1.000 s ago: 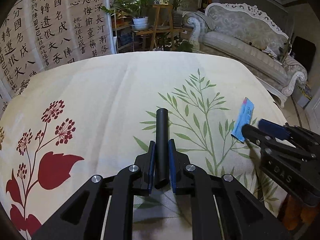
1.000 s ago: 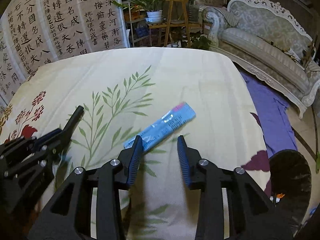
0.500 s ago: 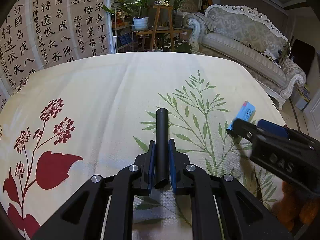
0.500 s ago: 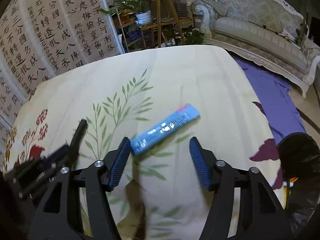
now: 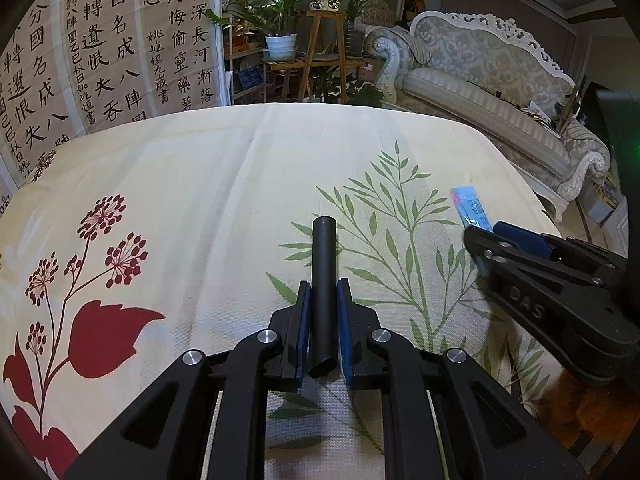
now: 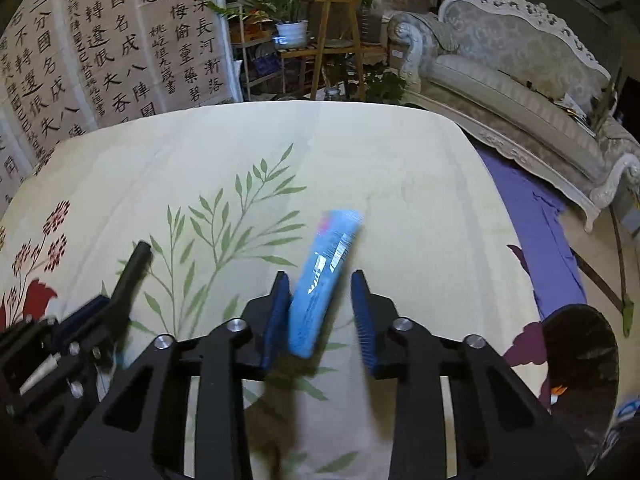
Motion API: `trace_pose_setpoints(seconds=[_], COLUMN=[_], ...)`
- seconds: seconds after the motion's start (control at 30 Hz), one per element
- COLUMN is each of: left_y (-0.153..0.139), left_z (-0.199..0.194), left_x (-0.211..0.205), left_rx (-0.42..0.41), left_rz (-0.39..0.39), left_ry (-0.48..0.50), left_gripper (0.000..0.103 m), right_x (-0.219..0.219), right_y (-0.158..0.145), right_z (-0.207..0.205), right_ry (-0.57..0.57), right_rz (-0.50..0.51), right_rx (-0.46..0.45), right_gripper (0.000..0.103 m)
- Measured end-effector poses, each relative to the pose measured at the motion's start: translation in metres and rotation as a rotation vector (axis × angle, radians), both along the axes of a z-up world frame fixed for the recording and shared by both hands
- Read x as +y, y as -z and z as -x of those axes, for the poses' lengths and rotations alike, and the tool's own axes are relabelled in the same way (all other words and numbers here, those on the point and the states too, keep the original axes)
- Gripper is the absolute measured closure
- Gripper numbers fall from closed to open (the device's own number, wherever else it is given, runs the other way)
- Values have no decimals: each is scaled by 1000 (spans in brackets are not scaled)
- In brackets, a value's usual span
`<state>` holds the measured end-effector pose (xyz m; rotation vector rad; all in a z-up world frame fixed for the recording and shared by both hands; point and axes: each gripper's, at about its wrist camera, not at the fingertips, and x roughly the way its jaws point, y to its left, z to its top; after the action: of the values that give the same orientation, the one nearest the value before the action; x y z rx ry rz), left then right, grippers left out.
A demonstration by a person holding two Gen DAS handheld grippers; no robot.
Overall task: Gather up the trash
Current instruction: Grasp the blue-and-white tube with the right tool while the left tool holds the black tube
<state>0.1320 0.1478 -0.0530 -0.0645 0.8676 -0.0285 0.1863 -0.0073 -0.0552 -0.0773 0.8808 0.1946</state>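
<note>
Left claw (image 5: 323,322): closed tight on a black tube (image 5: 324,276), which stands out forward between the blue pads and clear of the cloth. It appears to be parked here, one item of trash already secured while the other hand works.

Right claw (image 6: 320,312): its jaws have just been closing around a blue wrapper (image 6: 326,280). The wrapper lies lengthwise in the gap, its near part against the left pad; a visible gap remains on the right side, so the pads do not yet pinch it. The grip is judged incomplete. The wrapper's far end rests on, or just above, the floral tablecloth (image 6: 360,152) — the frame is blurred there and I cannot tell which.

View comparison, near to far:
- The right wrist view shows the wrapper between the pads and the open gap; it also shows a dark bin (image 6: 580,356) low at the right, beside the worktop — the likely place for the trash.
- The left wrist view shows only the wrapper's far tip, beyond the right claw's side, and not the bin.
- Both views show the calligraphy screen (image 5: 100,52), the potted plants (image 5: 280,24) and the sofa (image 5: 492,92) beyond the worktop's far edge.
</note>
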Motion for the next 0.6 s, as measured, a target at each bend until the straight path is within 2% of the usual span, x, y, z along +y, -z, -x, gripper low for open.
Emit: trace_pose_setpoints(seconds=[0.17, 0.6], left_y=[0, 0], left_z=[0, 0], left_x=[1, 1], left_rx=[0, 0], left_rz=[4, 4], left_ry=[0, 0], left_gripper=[89, 89], right_x=[-9, -8], right_y=[1, 1], right_z=[7, 15], right_ry=[-36, -78], right_rz=[22, 48], right_rx=[-5, -14], right_gripper=[76, 90])
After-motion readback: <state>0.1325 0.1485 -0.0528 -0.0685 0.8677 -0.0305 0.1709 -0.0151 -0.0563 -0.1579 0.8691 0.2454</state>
